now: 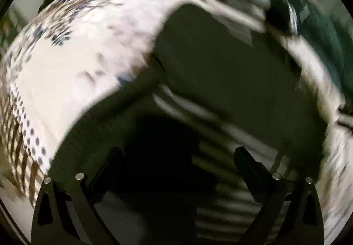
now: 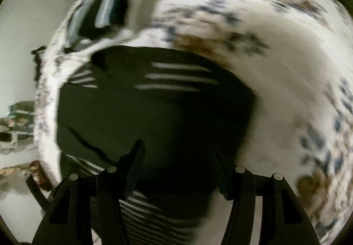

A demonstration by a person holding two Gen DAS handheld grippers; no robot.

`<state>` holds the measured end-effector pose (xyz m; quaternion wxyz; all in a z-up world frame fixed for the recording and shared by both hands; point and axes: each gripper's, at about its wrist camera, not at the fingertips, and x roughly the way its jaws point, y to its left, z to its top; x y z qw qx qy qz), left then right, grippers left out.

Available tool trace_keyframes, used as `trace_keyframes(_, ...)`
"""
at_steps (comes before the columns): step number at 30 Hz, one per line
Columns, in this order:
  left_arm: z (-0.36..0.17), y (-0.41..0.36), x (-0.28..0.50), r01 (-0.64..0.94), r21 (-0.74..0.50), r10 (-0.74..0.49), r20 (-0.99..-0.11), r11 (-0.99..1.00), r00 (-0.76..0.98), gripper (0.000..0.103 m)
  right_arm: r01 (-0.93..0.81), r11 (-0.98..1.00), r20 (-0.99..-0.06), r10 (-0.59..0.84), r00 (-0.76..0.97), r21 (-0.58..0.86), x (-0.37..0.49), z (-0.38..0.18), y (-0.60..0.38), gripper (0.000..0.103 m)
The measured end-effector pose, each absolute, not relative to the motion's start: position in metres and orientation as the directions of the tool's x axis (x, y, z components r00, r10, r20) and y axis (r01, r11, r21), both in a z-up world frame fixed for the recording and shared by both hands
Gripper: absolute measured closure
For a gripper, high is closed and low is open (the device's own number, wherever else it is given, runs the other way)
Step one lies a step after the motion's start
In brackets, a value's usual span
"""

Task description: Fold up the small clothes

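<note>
On patterned sheet (image 1: 66, 72) — dark garment (image 1: 220, 72) | edges blurred — sheet bare beyond

Left matte black two-finger gripper (image 1: 176, 156): flat black linkage plates at the frame bottom, each with a triangular cutout, and four round silver pivot pins. Its narrow black fingers (image 1: 247, 161) taper toward the tips. Right matte black two-finger gripper (image 2: 178, 156): same build, four silver pins, cutout plates, dark tapered fingers (image 2: 134, 156). Heavy motion blur; no finer markings readable.
</note>
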<state>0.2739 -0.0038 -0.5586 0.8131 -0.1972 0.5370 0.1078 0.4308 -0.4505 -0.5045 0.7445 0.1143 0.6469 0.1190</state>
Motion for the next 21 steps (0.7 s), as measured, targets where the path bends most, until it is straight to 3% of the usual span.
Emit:
trace_keyframes(3,-0.559,0.038,0.290,-0.466,-0.368,-0.126,-0.873,0.805,0.471,0.001,-0.112,0.909,-0.907,0.411,0.090,0.401,0.465,-0.502,-0.386,0.043)
trace_keyframes(5,-0.573,0.067,0.306,-0.512,-0.441,-0.163,-0.852,0.737,0.498,0.010,-0.171,0.881,-0.888,0.456,0.059,0.441,0.489,-0.506,-0.346,0.043)
trace_keyframes(7,-0.581,0.071,0.318,-0.525,-0.472,-0.184,-0.841,0.708,0.508,0.045,-0.237,0.855,-0.878,0.478,0.013,0.461,0.518,-0.515,-0.289,0.043)
trace_keyframes(9,-0.593,0.079,0.332,-0.533,-0.493,-0.211,-0.838,0.688,0.502,0.071,-0.284,0.836,-0.877,0.478,-0.040,0.469,0.545,-0.533,-0.236,0.043)
trace_keyframes(16,-0.601,0.086,0.330,-0.498,-0.559,-0.274,-0.800,0.663,0.534,0.084,-0.332,0.789,-0.856,0.476,-0.203,0.517,0.594,-0.588,-0.118,0.043)
trace_keyframes(17,-0.601,0.088,0.329,-0.498,-0.572,-0.286,-0.794,0.652,0.537,0.085,-0.345,0.781,-0.854,0.475,-0.212,0.520,0.596,-0.591,-0.109,0.050)
trace_keyframes(18,-0.601,0.091,0.330,-0.498,-0.580,-0.294,-0.790,0.645,0.539,0.085,-0.361,0.771,-0.851,0.485,-0.199,0.524,0.598,-0.592,-0.101,0.093)
trace_keyframes(19,-0.601,0.091,0.329,-0.496,-0.585,-0.300,-0.786,0.642,0.540,0.086,-0.373,0.764,-0.849,0.497,-0.179,0.526,0.599,-0.588,-0.096,0.101)
trace_keyframes(21,-0.600,0.094,0.331,-0.487,-0.596,-0.311,-0.778,0.638,0.545,0.087,-0.383,0.786,-0.868,0.486,-0.103,0.485,0.604,-0.578,-0.094,0.101)
